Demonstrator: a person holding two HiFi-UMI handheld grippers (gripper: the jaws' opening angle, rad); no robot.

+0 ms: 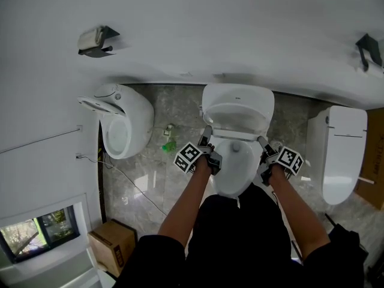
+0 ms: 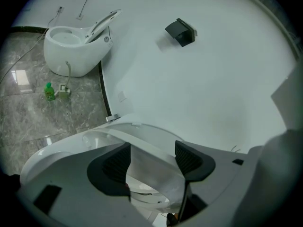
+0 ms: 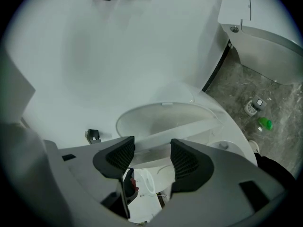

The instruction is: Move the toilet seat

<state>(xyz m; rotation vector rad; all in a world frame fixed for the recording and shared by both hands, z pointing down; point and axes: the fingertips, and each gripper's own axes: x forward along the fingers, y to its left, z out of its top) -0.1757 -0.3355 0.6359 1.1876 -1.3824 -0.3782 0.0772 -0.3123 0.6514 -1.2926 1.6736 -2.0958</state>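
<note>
A white toilet stands against the wall straight ahead of me. Its seat is lifted partway off the bowl. My left gripper is at the seat's left edge and my right gripper at its right edge. In the left gripper view the seat's rim fills the gap between the two pads of the left gripper. In the right gripper view the rim likewise runs between the pads of the right gripper. Both grippers look closed on the seat, with the bowl showing below them.
A second white toilet with its seat up stands to the left, and a third one to the right. A green bottle is on the marble floor. A cardboard box sits at the near left. A paper holder hangs on the wall.
</note>
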